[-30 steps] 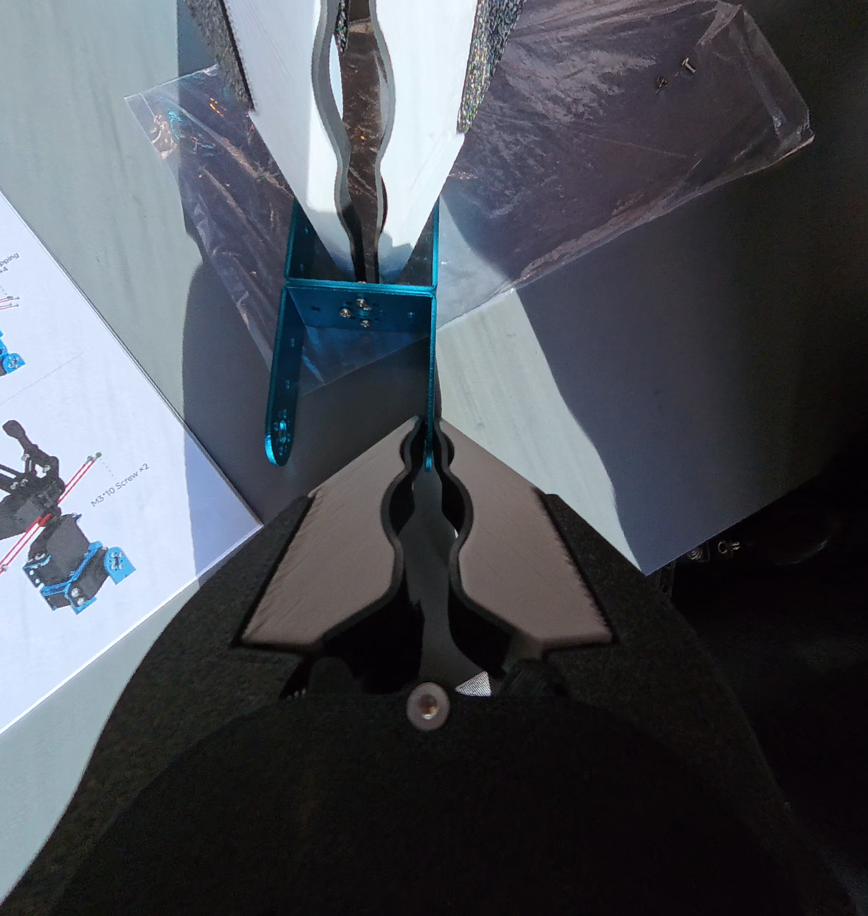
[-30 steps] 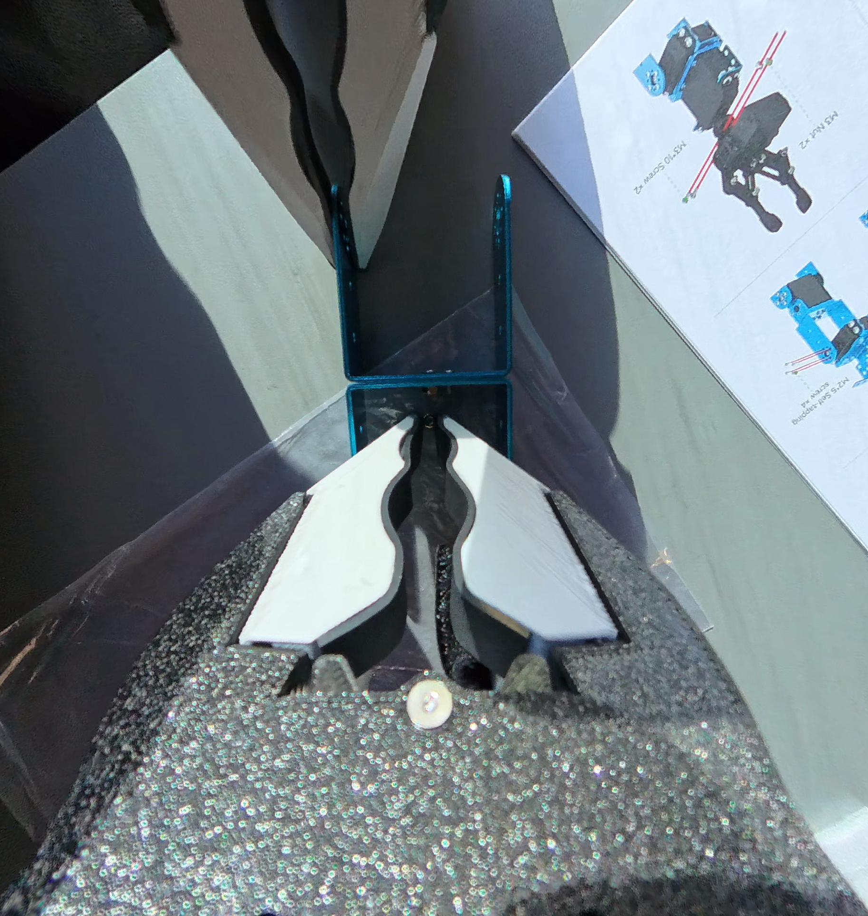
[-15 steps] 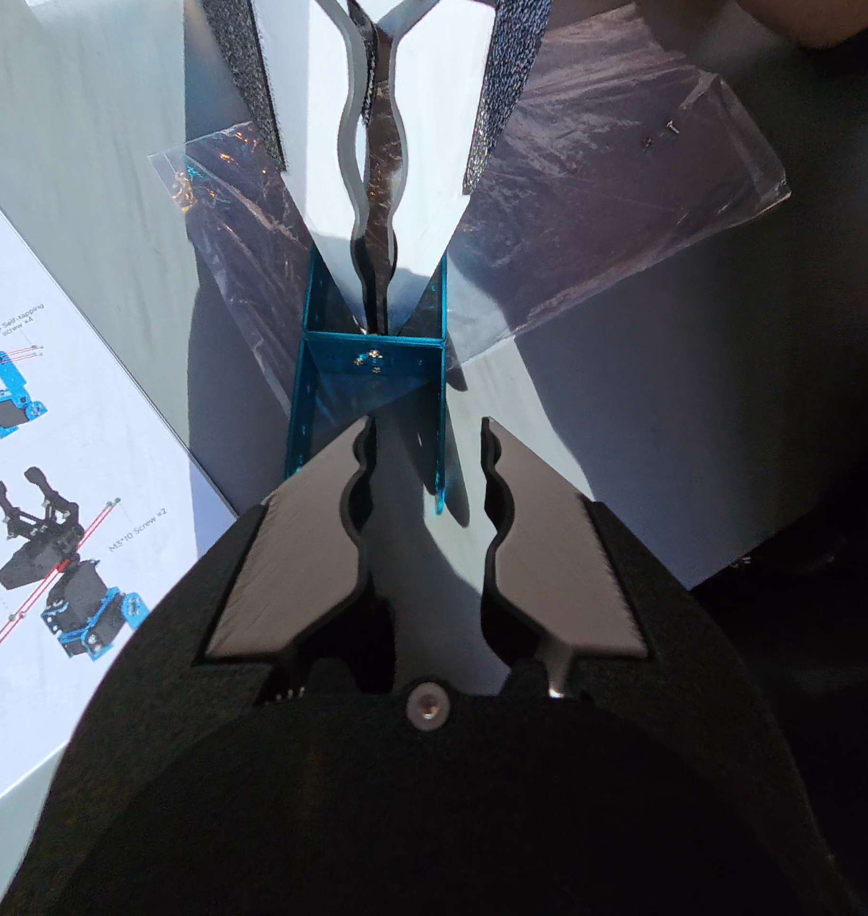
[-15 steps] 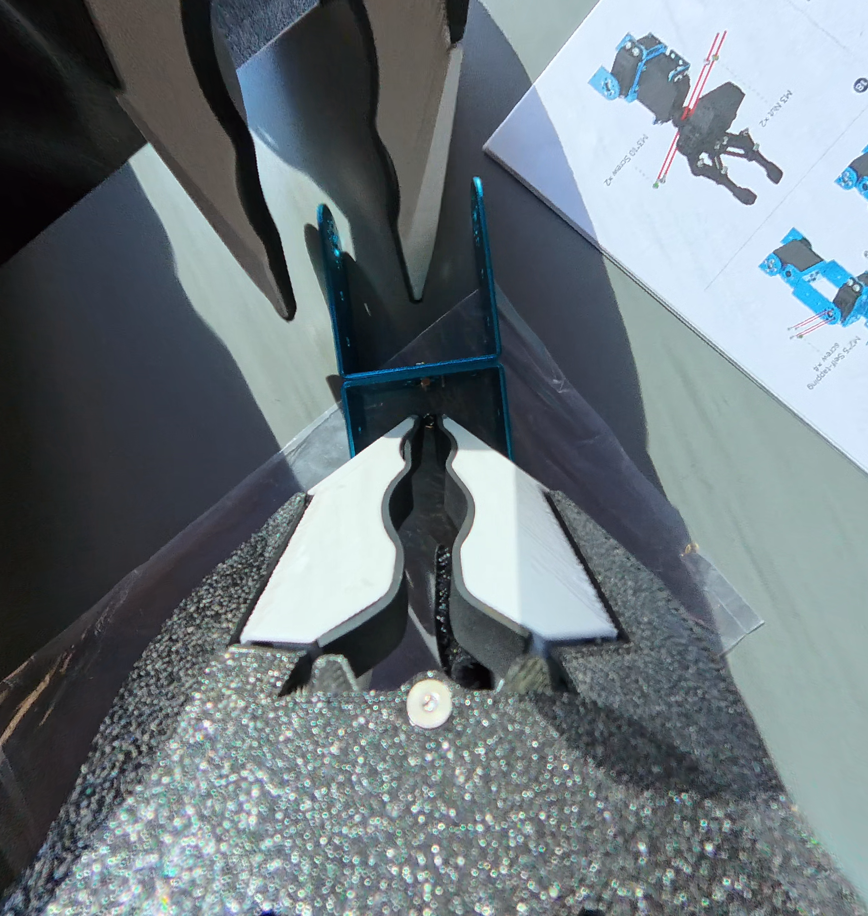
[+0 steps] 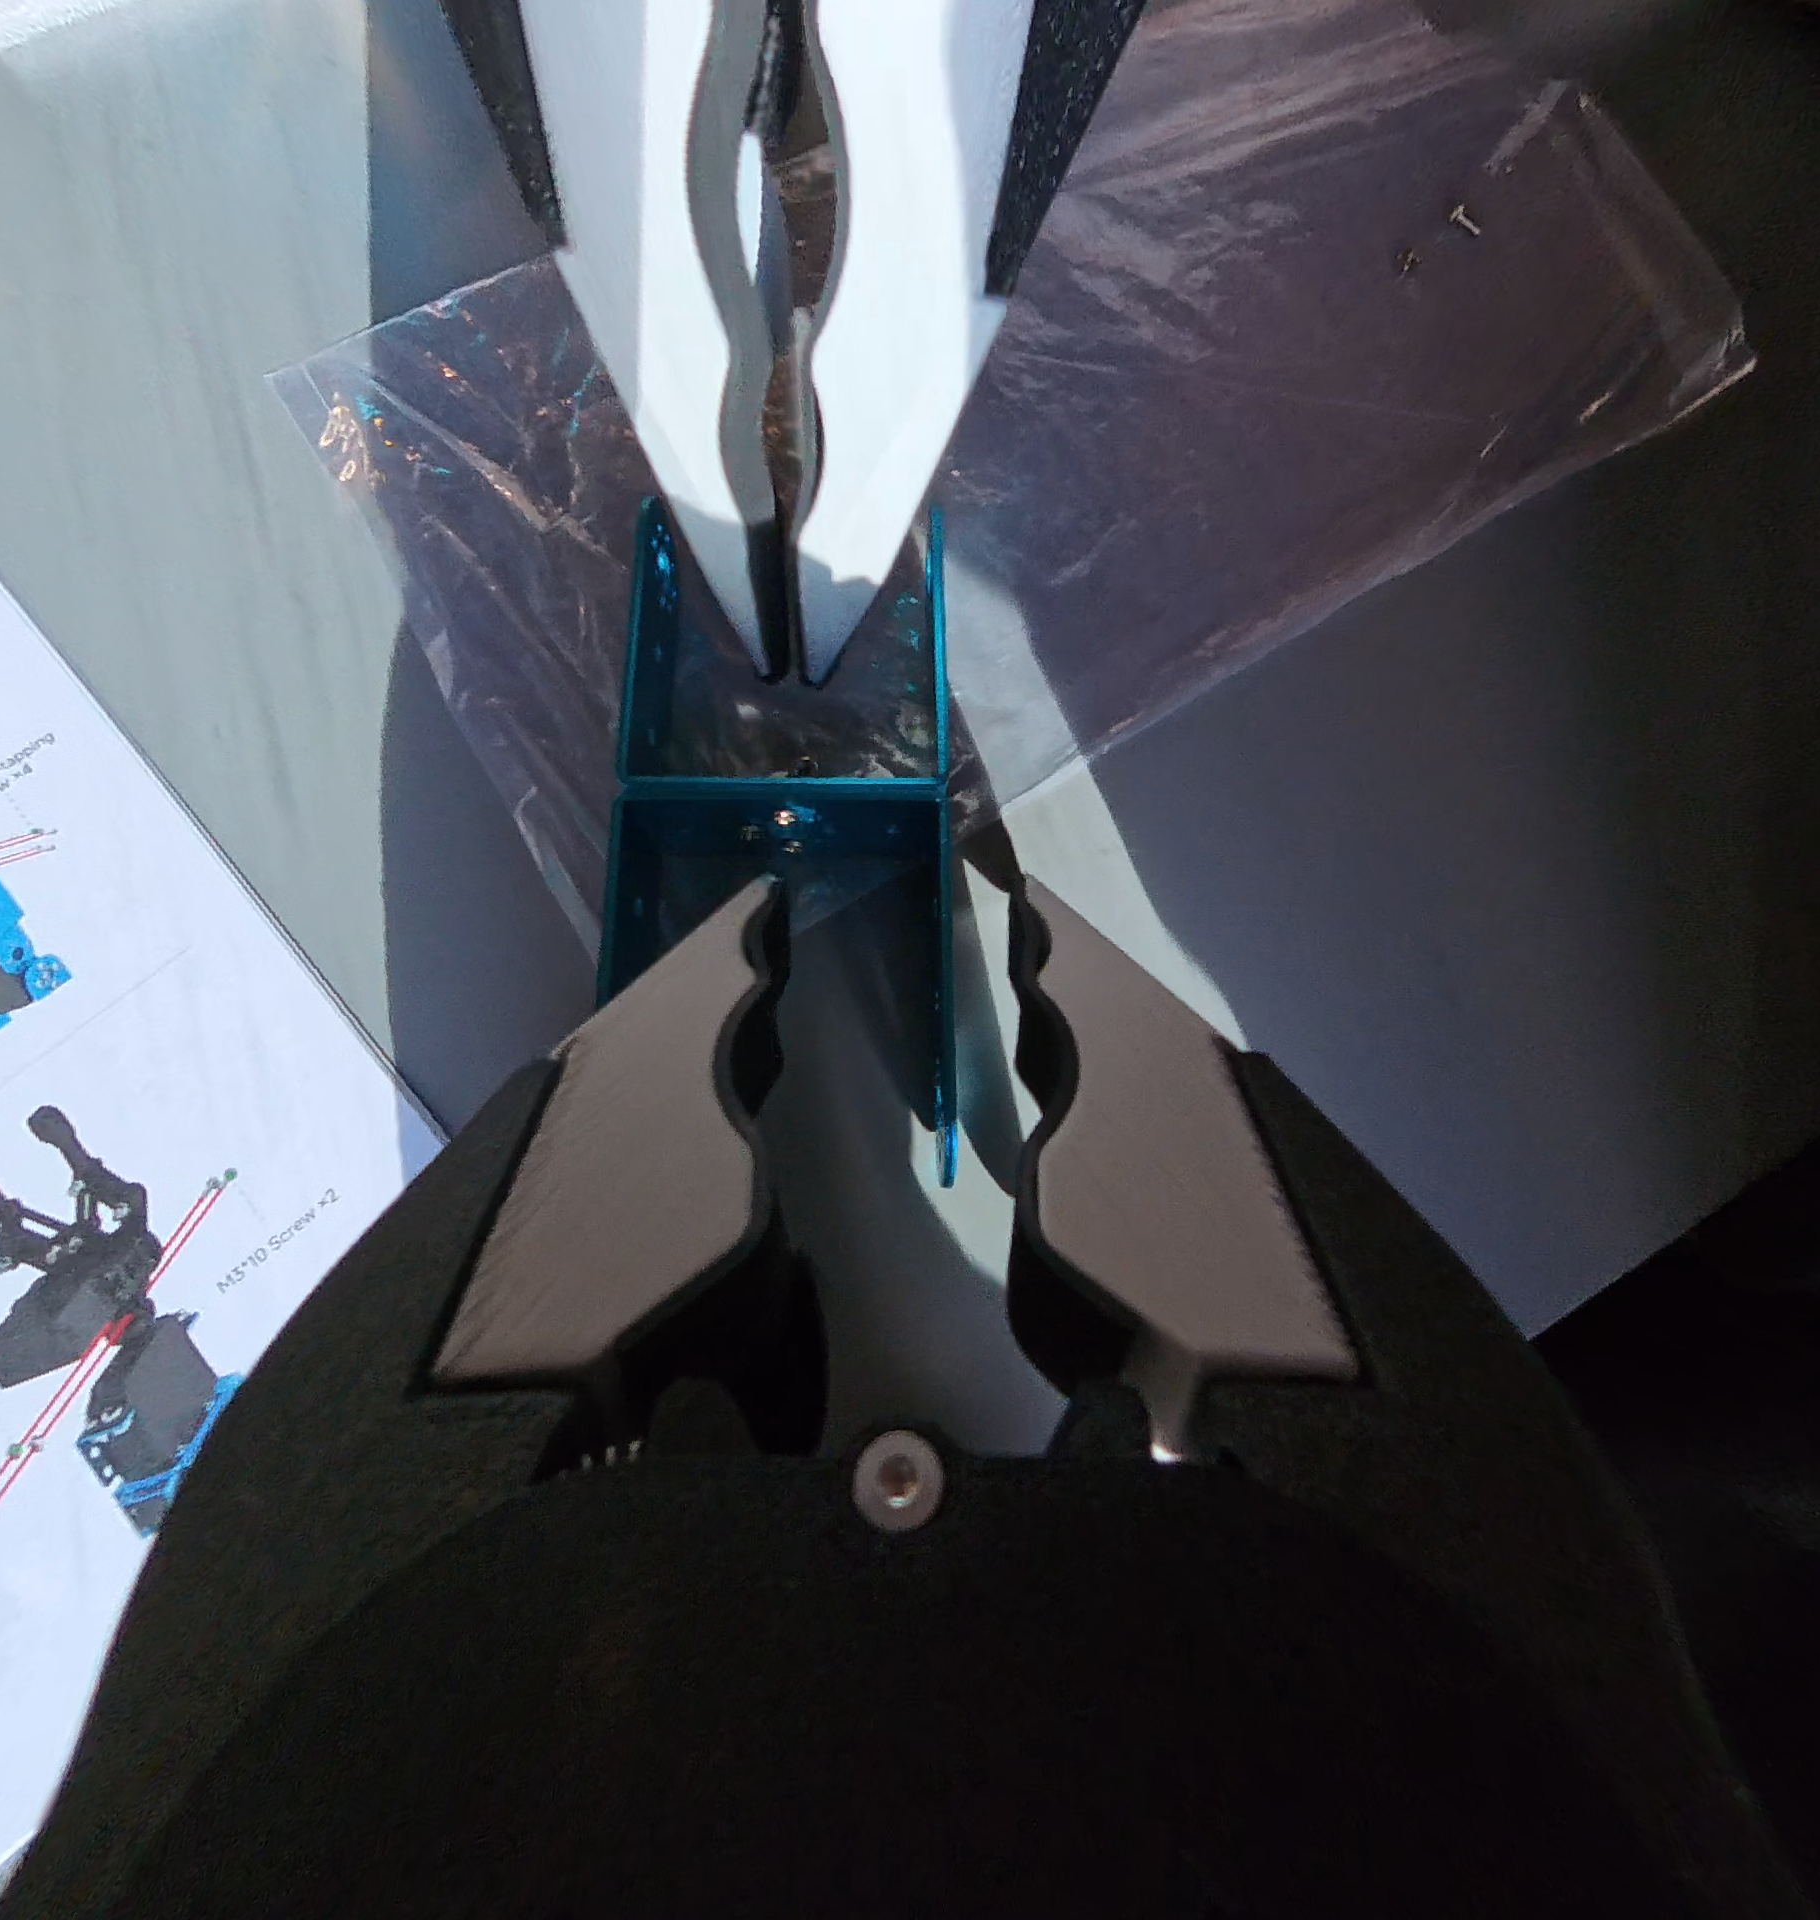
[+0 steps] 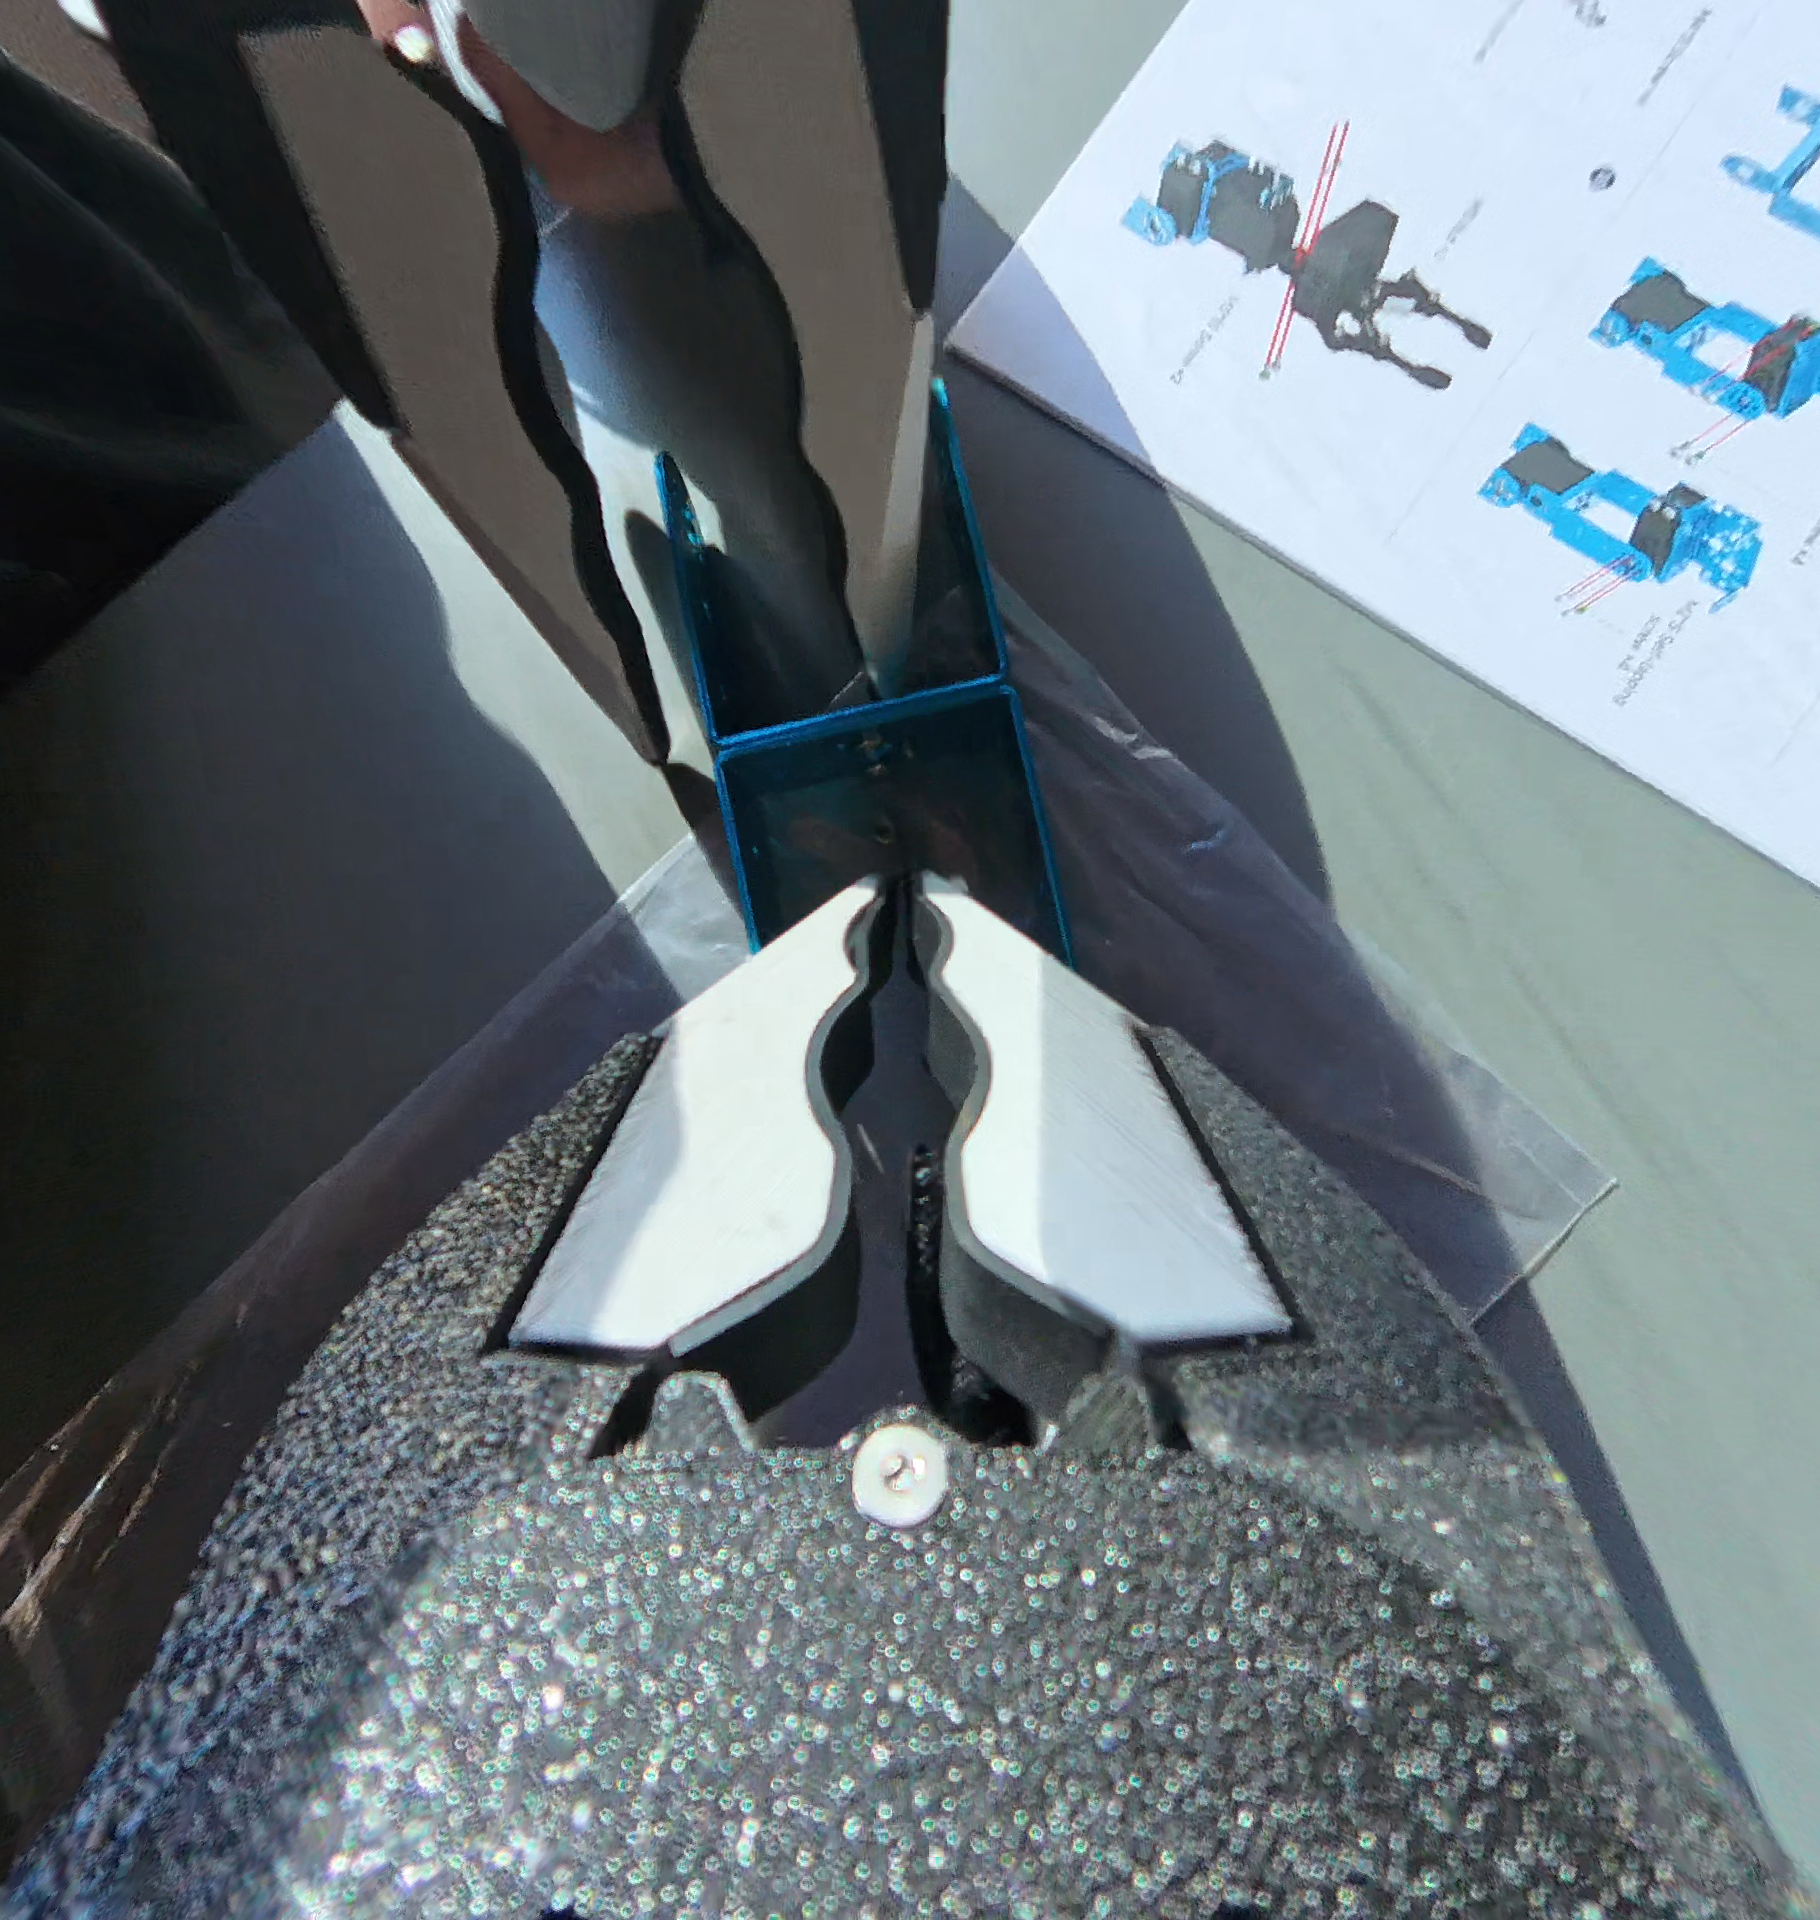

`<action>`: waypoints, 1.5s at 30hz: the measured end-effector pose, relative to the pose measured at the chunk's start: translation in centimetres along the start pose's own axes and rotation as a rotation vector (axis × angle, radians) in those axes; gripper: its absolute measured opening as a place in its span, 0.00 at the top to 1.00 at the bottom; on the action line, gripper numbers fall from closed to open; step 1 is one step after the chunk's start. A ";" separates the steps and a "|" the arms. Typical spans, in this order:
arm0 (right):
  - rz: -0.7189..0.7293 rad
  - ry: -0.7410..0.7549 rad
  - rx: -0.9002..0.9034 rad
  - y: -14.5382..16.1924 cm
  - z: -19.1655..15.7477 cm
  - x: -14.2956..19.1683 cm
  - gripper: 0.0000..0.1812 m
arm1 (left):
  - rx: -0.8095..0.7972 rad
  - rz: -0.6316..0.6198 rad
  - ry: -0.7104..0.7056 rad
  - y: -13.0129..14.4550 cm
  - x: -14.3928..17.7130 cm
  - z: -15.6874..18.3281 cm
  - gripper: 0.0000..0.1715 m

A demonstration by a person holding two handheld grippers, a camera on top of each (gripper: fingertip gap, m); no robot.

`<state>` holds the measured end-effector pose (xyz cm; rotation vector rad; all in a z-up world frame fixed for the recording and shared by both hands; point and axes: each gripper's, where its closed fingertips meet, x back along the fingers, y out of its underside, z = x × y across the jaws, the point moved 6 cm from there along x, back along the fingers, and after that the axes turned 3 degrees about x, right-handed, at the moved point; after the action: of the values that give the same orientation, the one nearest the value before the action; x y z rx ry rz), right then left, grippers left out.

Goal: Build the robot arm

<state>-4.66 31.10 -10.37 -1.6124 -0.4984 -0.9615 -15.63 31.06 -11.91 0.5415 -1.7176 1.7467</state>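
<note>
Left gripper (image 5: 890,904) jaws wide, straddling near arm of blue metal H-shaped bracket (image 5: 781,821). Right gripper (image 6: 901,894) nearly closed; pinching clear plastic bag (image 6: 1353,1039), tips at bracket.

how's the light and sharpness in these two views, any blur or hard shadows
Left wrist view: hard sunlight with sharp dark shadows across the table; glare on the plastic bag; instruction sheet slightly soft; wide-angle bending at the edges. Right wrist view: motion blur on the instruction sheet and the left gripper; the blue bracket sits in shadow.
</note>
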 end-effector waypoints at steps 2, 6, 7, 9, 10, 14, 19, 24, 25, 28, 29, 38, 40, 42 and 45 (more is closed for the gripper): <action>-0.048 -0.001 0.012 -0.1 -0.3 -0.4 0.94 | -0.009 -0.014 0.003 0.1 0.1 0.1 0.81; -0.186 0.008 0.080 -0.9 -0.6 -1.0 0.94 | -0.012 -0.031 -0.009 0.5 0.8 0.0 0.82; -0.219 -0.009 0.079 -1.3 -0.6 -1.0 0.93 | -0.012 -0.034 -0.014 0.7 1.0 0.0 0.83; -0.264 -0.024 0.082 -1.9 -0.3 -1.2 0.94 | -0.002 -0.032 -0.017 1.0 1.2 -0.1 0.84; -0.299 -0.033 0.084 -1.9 -0.1 -1.3 0.93 | 0.007 -0.028 -0.017 1.2 1.4 0.0 0.85; -0.360 -0.049 0.105 -2.1 0.1 -1.7 0.94 | 0.028 -0.011 -0.034 2.1 2.3 0.0 0.88; -0.417 -0.047 0.111 -2.4 -0.2 -2.1 0.94 | 0.034 0.020 -0.038 2.9 2.9 0.0 0.93; -0.440 -0.020 0.132 -2.6 -0.4 -2.2 0.95 | 0.035 0.042 -0.035 3.1 2.9 0.0 0.95; -0.448 -0.016 0.130 -2.6 -0.4 -2.2 0.95 | 0.037 0.047 -0.032 3.1 2.9 0.0 0.95; -0.474 -0.017 0.126 -2.7 -0.4 -2.3 0.95 | 0.040 0.055 -0.028 3.1 2.9 -0.1 0.95; -0.482 -0.017 0.120 -2.8 -0.4 -2.4 0.95 | 0.038 0.055 -0.031 3.1 2.9 -0.2 0.96; -0.441 0.013 0.146 -2.6 -0.9 -2.2 0.99 | 0.032 0.068 -0.031 3.2 2.9 0.1 0.98; -0.408 0.020 0.130 -2.3 -0.7 -2.0 0.99 | 0.027 0.063 -0.032 3.2 2.9 0.1 0.98; -0.371 0.036 0.112 -1.9 -0.3 -1.5 0.99 | 0.023 0.058 -0.030 3.2 3.0 0.1 0.98; -0.270 0.006 0.065 -1.7 -0.2 -0.8 0.99 | 0.020 0.051 -0.029 3.1 3.0 0.0 0.98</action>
<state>-6.44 31.52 -10.04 -1.5078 -0.7495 -1.1372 -19.91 31.62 -12.18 0.5388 -1.7494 1.8020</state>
